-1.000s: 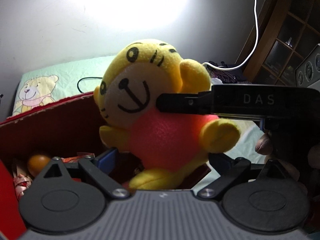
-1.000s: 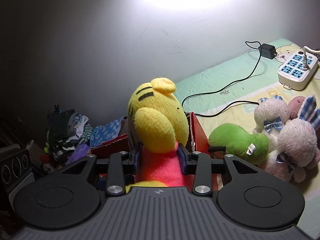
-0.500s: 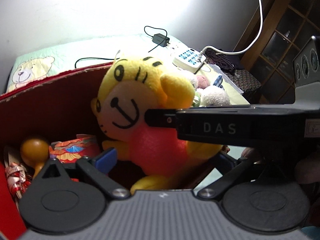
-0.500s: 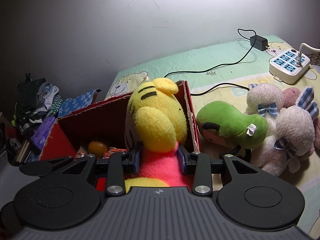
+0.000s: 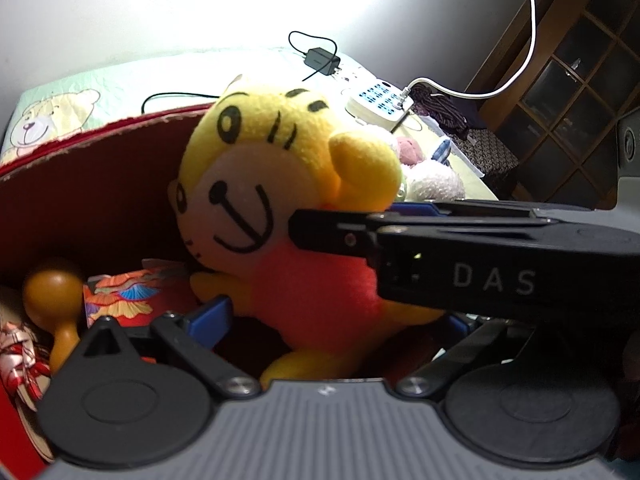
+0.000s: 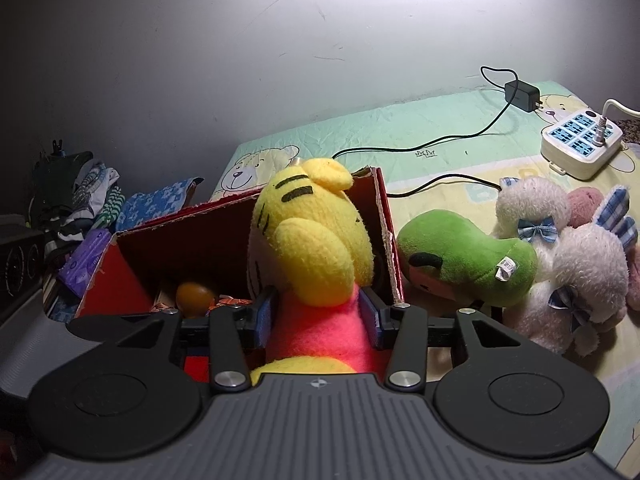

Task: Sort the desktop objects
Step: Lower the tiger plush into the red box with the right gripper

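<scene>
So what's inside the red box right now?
In the red box: an orange wooden maraca, a colourful patterned packet and red-white wrapping. The yellow tiger plush, held by the right tool, hides the rest.

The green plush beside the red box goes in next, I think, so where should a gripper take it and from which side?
Grip the green plush across its narrower middle, coming down from above. It lies on its side on the bedsheet, wedged between the red box and the white plush, so both sides look blocked.
</scene>
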Motion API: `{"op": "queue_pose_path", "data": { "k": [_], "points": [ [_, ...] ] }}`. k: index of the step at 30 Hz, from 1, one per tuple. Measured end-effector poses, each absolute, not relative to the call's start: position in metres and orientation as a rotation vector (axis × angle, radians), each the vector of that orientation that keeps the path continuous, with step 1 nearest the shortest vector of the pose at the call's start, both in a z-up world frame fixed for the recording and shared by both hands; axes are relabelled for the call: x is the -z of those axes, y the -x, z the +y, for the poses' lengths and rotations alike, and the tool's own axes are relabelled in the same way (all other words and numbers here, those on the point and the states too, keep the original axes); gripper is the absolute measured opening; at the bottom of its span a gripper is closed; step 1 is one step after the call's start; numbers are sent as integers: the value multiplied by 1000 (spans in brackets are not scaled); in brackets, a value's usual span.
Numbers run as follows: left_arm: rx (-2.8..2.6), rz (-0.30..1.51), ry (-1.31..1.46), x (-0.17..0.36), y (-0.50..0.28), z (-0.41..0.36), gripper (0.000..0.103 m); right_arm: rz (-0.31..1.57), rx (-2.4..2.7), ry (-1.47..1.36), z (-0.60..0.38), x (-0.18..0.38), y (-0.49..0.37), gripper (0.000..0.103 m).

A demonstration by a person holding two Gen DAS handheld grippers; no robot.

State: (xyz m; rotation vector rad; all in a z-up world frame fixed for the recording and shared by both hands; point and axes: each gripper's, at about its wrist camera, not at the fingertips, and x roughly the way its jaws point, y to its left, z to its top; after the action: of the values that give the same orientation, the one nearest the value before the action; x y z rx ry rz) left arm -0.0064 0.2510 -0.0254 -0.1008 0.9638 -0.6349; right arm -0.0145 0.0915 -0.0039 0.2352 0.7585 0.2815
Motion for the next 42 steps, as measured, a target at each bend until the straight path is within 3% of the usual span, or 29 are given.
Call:
{"op": "queue_pose_path", "data": {
  "k": [5, 10, 13, 42],
  "points": [
    [618, 993, 104, 26, 5, 248, 101, 707, -264, -288, 81, -3, 18, 53],
    [595, 1011, 91, 22, 7, 247, 101, 718, -241, -285, 80, -1, 17, 40],
    [576, 1018, 84, 19, 8, 247, 101, 716, -232, -271, 81, 0, 19, 38],
    [449, 1012, 72, 16, 16, 244, 102, 706, -259, -292, 74, 11, 32, 34]
  ]
}}
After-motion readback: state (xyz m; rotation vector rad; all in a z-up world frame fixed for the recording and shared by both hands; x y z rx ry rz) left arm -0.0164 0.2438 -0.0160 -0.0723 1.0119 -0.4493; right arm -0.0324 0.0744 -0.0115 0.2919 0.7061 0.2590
